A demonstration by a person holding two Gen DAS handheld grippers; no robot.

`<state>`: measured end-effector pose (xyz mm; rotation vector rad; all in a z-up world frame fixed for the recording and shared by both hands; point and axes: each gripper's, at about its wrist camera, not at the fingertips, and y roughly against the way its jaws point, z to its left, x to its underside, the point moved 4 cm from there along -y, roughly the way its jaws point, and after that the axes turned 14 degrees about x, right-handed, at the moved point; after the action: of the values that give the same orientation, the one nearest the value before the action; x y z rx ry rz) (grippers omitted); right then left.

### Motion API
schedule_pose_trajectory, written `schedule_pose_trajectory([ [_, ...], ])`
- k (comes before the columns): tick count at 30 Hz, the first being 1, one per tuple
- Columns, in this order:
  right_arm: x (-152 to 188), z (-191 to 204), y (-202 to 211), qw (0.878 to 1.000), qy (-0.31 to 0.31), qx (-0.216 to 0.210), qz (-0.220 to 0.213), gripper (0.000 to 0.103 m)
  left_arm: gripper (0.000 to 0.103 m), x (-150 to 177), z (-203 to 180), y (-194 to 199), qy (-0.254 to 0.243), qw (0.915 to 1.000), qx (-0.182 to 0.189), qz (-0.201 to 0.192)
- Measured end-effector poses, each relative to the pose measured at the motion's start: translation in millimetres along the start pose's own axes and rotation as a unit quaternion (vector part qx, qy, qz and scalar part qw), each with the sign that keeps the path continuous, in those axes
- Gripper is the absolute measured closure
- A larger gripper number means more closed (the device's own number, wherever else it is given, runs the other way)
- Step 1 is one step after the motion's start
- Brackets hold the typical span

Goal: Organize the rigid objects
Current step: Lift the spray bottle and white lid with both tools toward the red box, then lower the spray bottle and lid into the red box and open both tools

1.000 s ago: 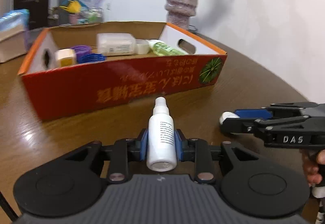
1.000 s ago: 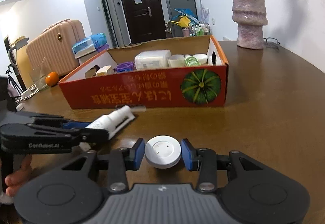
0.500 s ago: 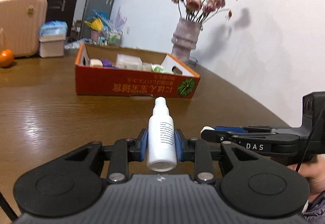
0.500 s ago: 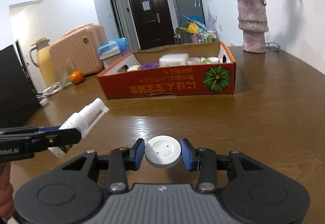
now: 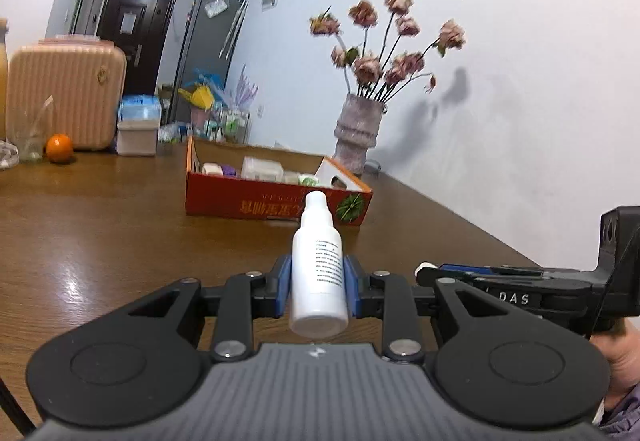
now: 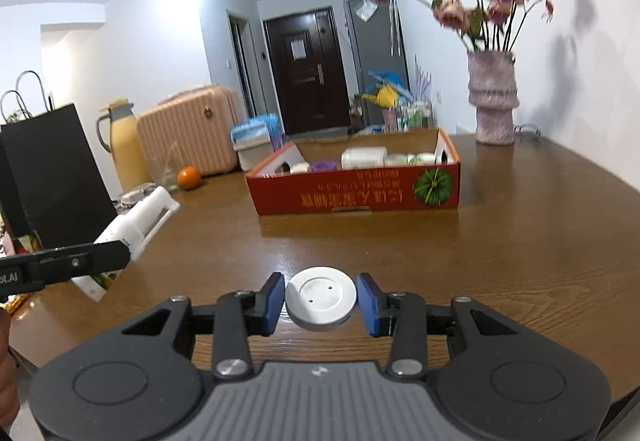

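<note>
White plastic fills both grips: our left gripper (image 5: 317, 283) clamps a spray bottle (image 5: 318, 273), our right gripper (image 6: 321, 301) a round disc (image 6: 321, 298), both above the tabletop's (image 6: 520, 241) near edge. We judge this the carry step; next, reach the orange box (image 6: 356, 189) mid-table and release inside.

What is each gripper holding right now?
Left gripper: shut on the white spray bottle.
Right gripper: shut on the round white jar.

Bare worktop (image 6: 500, 241) lies open between me and the red box (image 6: 356, 193). Its near wall stands in my path; the vase (image 6: 494, 101) crowds the far right corner.
</note>
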<state>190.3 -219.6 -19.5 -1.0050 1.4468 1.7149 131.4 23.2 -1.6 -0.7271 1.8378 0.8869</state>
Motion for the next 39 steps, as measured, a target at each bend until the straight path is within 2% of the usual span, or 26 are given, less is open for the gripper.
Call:
schedule_pose_trajectory([
  [3,-3.4,0.4,23.5,1.0,0.006,0.006,-0.023,0.064,0.075,-2.5,-17.1,18.1,-0.029,0.9994,-0.002,-0.021],
  [9,-12.8,-2.6,46.8,0.998,0.014,0.02,-0.055,0.064,0.075,-8.7,-29.5,28.2,-0.035,0.9981,0.03,-0.041],
  [15,-20.4,-2.2,31.5,0.998,0.019,0.022,-0.054,0.064,0.075,-16.7,-15.7,22.4,-0.04,0.998,0.027,-0.041],
  [21,-41.9,2.1,1.1,0.997,0.034,0.025,-0.063,0.064,0.075,-44.0,10.3,-9.8,-0.066,0.9973,0.019,-0.025],
  [27,-94.6,1.2,-48.0,0.996,0.049,0.012,-0.078,0.064,0.075,-92.4,33.7,-67.4,-0.102,0.9938,0.041,-0.015],
  [32,-140.1,-5.6,-107.3,0.996,0.055,-0.007,-0.065,0.064,0.075,-122.5,60.0,-146.7,-0.134,0.9899,0.041,0.023],
  [37,-176.1,-19.2,-187.4,0.998,0.044,-0.015,-0.036,0.064,0.075,-139.0,103.1,-241.7,-0.092,0.9903,0.067,0.08],
  [39,-184.6,-26.1,-224.1,0.999,0.027,-0.017,-0.019,0.064,0.075,-140.4,118.7,-278.1,-0.087,0.9889,0.066,0.1],
])
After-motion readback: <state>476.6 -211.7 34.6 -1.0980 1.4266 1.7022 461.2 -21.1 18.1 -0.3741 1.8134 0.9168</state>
